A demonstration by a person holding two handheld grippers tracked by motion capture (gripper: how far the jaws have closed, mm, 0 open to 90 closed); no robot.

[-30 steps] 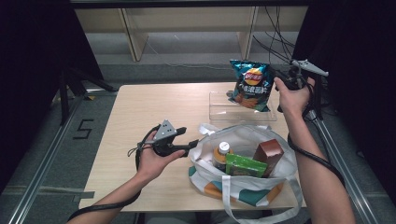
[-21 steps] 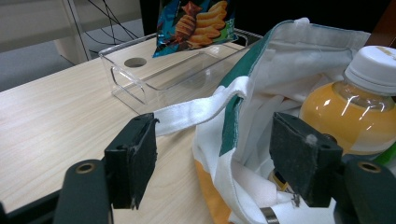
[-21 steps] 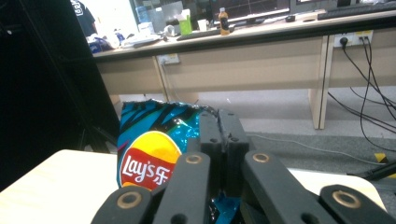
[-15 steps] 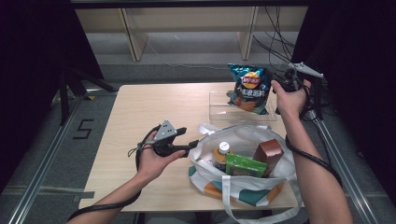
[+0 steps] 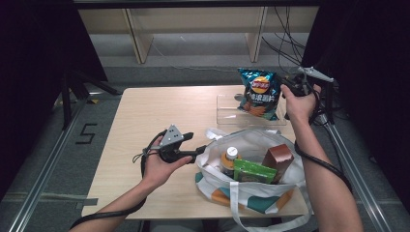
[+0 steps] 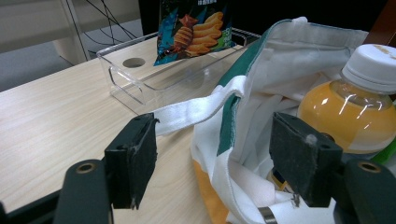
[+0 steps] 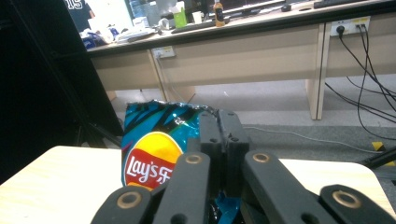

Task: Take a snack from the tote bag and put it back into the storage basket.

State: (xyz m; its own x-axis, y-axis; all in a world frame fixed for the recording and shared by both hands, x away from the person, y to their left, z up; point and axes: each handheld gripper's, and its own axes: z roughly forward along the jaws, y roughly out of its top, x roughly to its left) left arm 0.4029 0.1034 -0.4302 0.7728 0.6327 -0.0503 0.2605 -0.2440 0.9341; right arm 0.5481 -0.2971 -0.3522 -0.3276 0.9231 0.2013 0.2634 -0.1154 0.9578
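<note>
Since a second ago we have carried the chip bag (image 5: 260, 93) a little to the left over the far right part of the table (image 5: 159, 116), so that its lower end now hangs over the clear tray (image 5: 227, 107); our left hand has kept its place. We count one chip bag, one tray, one tote bag (image 5: 251, 193), one bottle (image 5: 230, 160), one green packet (image 5: 253, 171) and one brown box (image 5: 278, 159), and two claws. Our right claw (image 7: 218, 122) is pinched shut on the top edge of the crinkled, glossy blue foil bag. Our left claw (image 6: 212, 158) stands wide apart at the tote's near left rim, its black pads on either side of the white cloth strap and the rim, neither pad pressing on them. That tote is soft white fabric with teal and orange patches and sits at the near right corner, slightly over the near edge. Inside it, the bottle is round with a white cap and orange contents, the box is upright and rectangular, and the packet lies flat between them. Pale wood grain lies bare over the whole left half of the table, from far edge to near edge. Transparent, hard-walled and rectangular, the tray sits near the far right edge, just beyond the tote.
</note>
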